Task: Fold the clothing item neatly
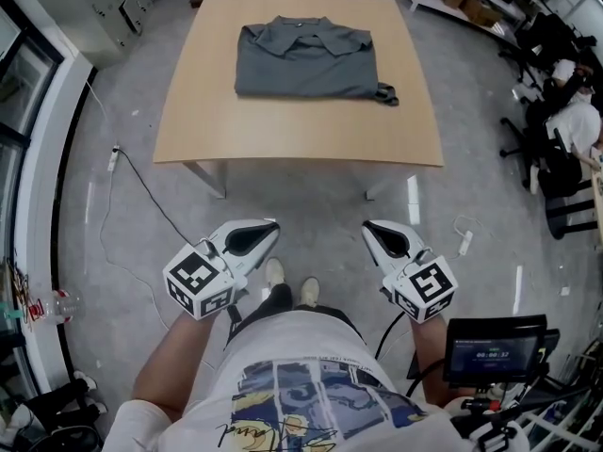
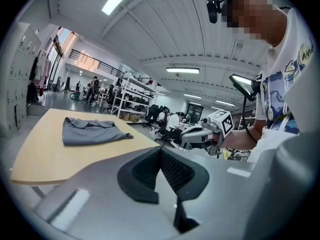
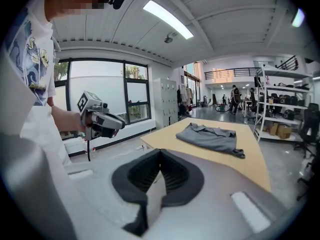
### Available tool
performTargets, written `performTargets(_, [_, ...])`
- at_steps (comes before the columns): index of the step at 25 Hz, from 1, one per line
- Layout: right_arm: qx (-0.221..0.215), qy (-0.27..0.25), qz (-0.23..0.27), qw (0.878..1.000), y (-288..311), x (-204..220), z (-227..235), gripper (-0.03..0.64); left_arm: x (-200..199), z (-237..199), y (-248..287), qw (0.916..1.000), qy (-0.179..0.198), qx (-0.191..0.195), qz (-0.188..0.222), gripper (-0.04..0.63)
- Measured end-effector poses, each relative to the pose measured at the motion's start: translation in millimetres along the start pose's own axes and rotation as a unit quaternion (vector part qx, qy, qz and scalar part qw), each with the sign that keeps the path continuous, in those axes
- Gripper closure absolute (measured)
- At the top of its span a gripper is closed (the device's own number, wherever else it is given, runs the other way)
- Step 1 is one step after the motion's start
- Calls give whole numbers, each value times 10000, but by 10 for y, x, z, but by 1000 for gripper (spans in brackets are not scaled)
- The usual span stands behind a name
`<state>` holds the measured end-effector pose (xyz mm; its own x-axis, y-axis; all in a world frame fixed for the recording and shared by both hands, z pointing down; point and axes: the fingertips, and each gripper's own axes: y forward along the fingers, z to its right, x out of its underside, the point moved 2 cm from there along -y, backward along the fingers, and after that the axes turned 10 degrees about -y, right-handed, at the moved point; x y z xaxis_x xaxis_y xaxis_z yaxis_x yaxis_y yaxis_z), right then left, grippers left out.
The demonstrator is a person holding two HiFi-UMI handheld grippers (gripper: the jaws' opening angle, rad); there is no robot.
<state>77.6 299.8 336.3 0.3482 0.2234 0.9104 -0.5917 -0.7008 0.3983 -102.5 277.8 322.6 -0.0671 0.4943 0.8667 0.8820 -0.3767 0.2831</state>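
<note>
- The shirt point(image 1: 306, 59) is lying on the table point(image 1: 198, 130), toward its far side, as a compact grey rectangle with the collar on top at the far edge.
- The sides are looking tucked in and the edges are fairly straight, so I am judging that the folding itself is done, or nearly done.
- One dark bit point(image 1: 386, 97) is sticking out at the near right corner of the shirt. I cannot tell what it is. It is the only untidy point I am finding.
- The left gripper point(image 1: 264, 232) is showing its jaws pressed together in its own view, with nothing between them.
- The right gripper point(image 1: 382, 234) is the same: its jaws are meeting and are pinching nothing.
- Both grippers are hanging in front of the person's body, over the floor point(image 1: 311, 205), well apart from the table and the shirt.
- Nothing is touching the shirt at this moment.
- If anything is left, I am thinking it is only tucking that dark bit under. Otherwise the task is looking finished.
</note>
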Motion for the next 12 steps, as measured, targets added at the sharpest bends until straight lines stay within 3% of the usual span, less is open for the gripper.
performTargets(12, [-21, -14, -9, 10000, -42, -20, -28, 614, -63, 41, -7, 10000, 61, 36, -19, 589])
